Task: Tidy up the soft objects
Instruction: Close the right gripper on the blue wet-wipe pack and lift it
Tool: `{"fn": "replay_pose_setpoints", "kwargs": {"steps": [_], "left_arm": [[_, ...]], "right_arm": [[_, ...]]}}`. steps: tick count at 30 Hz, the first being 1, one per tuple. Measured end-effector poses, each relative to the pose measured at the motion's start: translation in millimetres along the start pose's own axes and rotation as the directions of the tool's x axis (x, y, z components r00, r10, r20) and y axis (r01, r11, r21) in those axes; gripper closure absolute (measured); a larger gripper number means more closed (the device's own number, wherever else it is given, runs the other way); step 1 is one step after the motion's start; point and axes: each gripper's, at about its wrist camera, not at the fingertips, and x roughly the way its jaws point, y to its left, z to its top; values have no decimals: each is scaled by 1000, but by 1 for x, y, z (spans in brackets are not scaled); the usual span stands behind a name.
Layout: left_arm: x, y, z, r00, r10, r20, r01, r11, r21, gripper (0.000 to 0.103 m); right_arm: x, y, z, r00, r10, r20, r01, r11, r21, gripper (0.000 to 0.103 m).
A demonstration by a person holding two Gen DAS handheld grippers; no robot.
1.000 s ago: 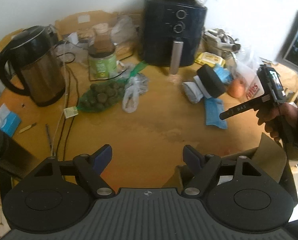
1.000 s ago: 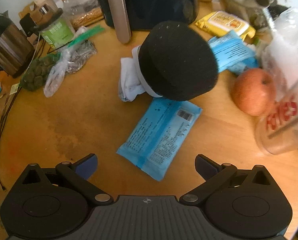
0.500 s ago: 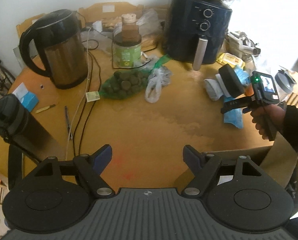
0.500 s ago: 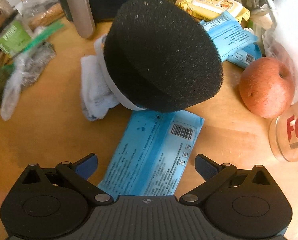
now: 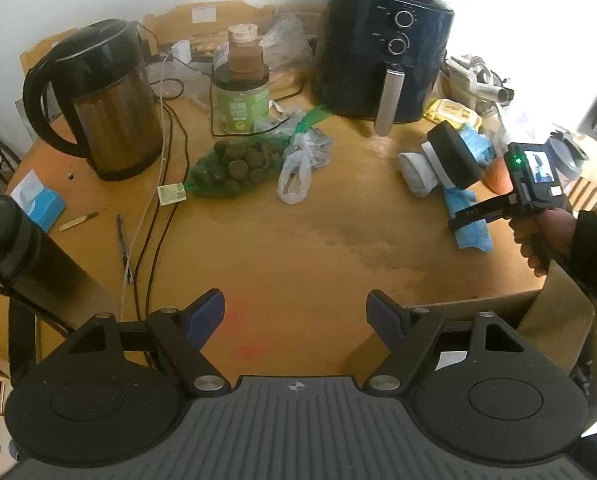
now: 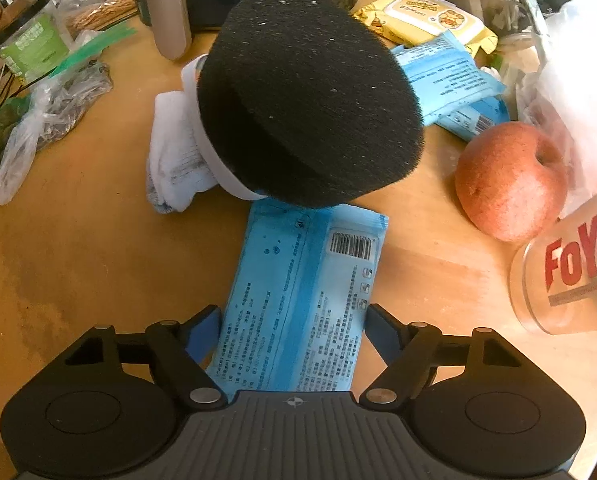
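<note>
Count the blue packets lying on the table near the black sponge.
3. One blue packet lies between the right gripper's fingers, its far end under the black sponge. Two more are stacked behind the sponge, beside the apple. Others may be hidden.

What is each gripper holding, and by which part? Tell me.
Left gripper: nothing. Right gripper: jaws closing around the blue pack's near end, not yet gripping.
</note>
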Motion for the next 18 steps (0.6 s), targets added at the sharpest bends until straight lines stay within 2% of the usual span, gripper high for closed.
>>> {"fn": "replay_pose_setpoints", "kwargs": {"steps": [2,4,8,11,18], "left_arm": [[1,-2,1,1000,-4,1,4,1000,7,25],[2,-4,2,1000,-8,1,8,1000,16,25],[4,-8,6,1000,-10,2,10,999,37,25],[5,-11,8,1000,-11,7,11,999,52,25],[4,-19,15,999,-25,23,23,996,87,25]], "right_arm": [[0,-1,0,1000,4,5,-4,1000,13,20],[4,0,3,1000,8,-1,-8,1000,24,13],[8,5,6,999,-29,13,28,999,42,12],[5,3,6,998,-43,48,40,997,72,26],[-1,-3,2,1000,-19,12,18,999,41,32]]}}
